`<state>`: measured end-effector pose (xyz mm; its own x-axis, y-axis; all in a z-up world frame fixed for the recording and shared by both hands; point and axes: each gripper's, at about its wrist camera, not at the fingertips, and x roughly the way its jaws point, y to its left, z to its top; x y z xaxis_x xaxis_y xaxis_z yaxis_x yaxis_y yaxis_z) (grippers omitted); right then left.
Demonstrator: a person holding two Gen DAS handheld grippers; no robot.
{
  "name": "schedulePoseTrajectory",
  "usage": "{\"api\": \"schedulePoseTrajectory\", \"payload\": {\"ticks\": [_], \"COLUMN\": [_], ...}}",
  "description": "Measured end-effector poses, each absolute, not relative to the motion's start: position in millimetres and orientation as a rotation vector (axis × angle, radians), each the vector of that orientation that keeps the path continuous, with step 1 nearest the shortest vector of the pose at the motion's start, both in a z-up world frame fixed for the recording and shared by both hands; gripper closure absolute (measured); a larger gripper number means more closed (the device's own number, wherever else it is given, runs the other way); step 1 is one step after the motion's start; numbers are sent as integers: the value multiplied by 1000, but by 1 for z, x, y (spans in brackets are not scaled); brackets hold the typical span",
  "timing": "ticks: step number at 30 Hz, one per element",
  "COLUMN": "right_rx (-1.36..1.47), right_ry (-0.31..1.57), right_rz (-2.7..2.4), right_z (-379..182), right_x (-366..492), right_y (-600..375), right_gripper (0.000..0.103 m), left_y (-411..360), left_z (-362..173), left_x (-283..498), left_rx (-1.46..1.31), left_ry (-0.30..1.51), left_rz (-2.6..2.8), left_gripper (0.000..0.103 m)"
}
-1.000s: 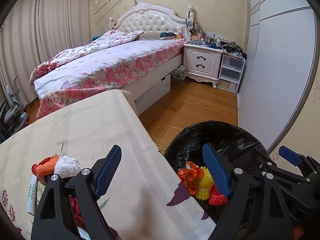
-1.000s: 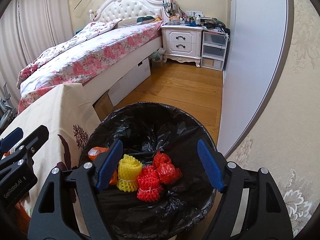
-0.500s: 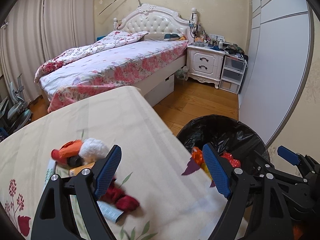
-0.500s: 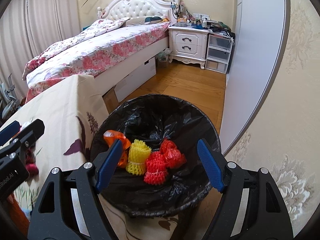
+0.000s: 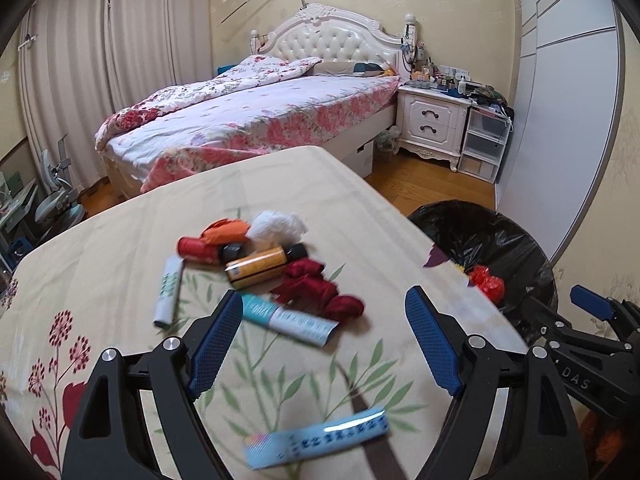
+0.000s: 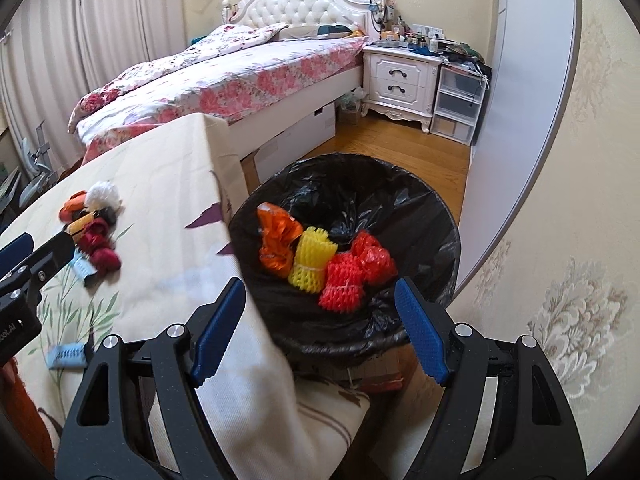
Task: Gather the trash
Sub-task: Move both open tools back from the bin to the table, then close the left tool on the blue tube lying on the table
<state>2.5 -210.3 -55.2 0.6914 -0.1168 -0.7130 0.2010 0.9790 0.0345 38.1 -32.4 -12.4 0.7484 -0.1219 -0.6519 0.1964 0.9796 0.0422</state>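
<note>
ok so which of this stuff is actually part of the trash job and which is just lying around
Job:
- bin with black liner
- pile on the table: white wad, orange bottle, red cloth, tubes
- both open grippers

Lying about:
- bed
- nightstand
- plastic drawers

Blue packet (image 5: 316,442) blurred, print unreadable; nightstand clutter (image 5: 452,80) too small.

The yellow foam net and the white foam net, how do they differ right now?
The yellow foam net lies in the black-lined trash bin, while the white foam net sits on the tablecloth. The yellow one is bundled with a band among red and orange trash; the white one is a loose crumple atop the pile. Neither is held by a gripper.
</note>
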Motion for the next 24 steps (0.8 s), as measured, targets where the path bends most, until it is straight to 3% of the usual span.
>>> {"api": "schedulePoseTrajectory", "payload": {"ticks": [24], "right_rx": [77], "right_ry": [785], "right_rz": [-89], "right_z": [-57], "right_x": [-51], "right_y": [-167], "right_gripper": [28], "left_y": [2], "left_z": [-39], "left_x": [-21], "left_rx": [157], "left_ry": [752], "left_rz": [-143], "left_gripper": [22]}}
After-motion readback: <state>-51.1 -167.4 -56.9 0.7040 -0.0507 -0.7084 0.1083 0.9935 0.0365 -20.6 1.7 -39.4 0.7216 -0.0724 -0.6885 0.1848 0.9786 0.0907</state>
